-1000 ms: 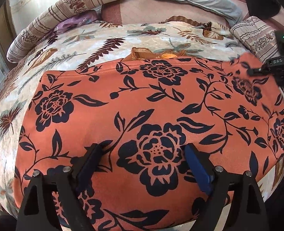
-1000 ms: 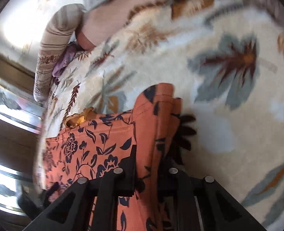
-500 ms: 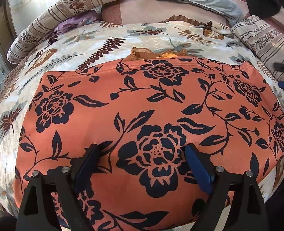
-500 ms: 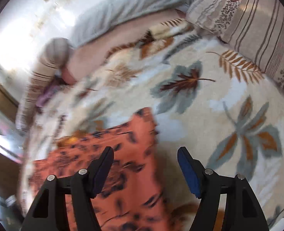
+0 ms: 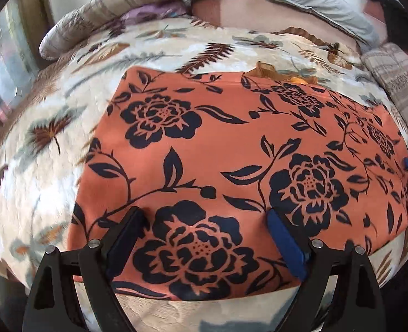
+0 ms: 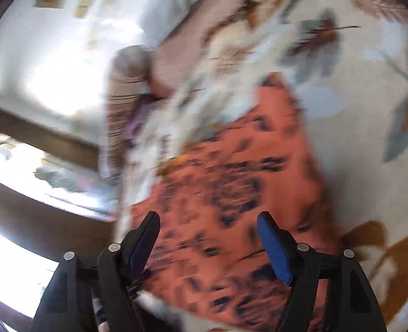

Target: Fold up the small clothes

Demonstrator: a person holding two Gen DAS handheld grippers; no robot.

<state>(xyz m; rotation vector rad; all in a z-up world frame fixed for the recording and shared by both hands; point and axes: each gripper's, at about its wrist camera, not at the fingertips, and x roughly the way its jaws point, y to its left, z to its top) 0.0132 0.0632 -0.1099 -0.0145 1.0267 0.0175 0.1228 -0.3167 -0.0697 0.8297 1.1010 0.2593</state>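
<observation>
The orange floral garment (image 5: 231,160) lies spread flat on the leaf-patterned bedspread (image 5: 51,144), its near hem close to the bed's front edge and its far edge just short of a small orange-brown bunch of fabric (image 5: 270,70) that peeks out behind it. It reads as a broad, smooth panel with no visible crease or doubled-over flap, so the folding looks barely advanced: the piece appears laid out and flattened, perhaps already halved, though the pictures cannot settle that, and at least one more fold is left before it makes a compact bundle. The left gripper (image 5: 204,229) hovers low over the near part of the cloth with its jaws spread wide, the blue pads on either side of a large black flower; it grips nothing, and whether the tips brush the fabric cannot be told. The right gripper (image 6: 208,229) is likewise wide apart and empty, over the garment (image 6: 231,188) toward its right side; its view is heavily motion-blurred, so detail there is unreliable. Beyond the bedspread lie a striped bolster (image 5: 126,8), a purple cloth (image 5: 154,11) tucked against it, and a grey pillow (image 5: 314,0).
</observation>
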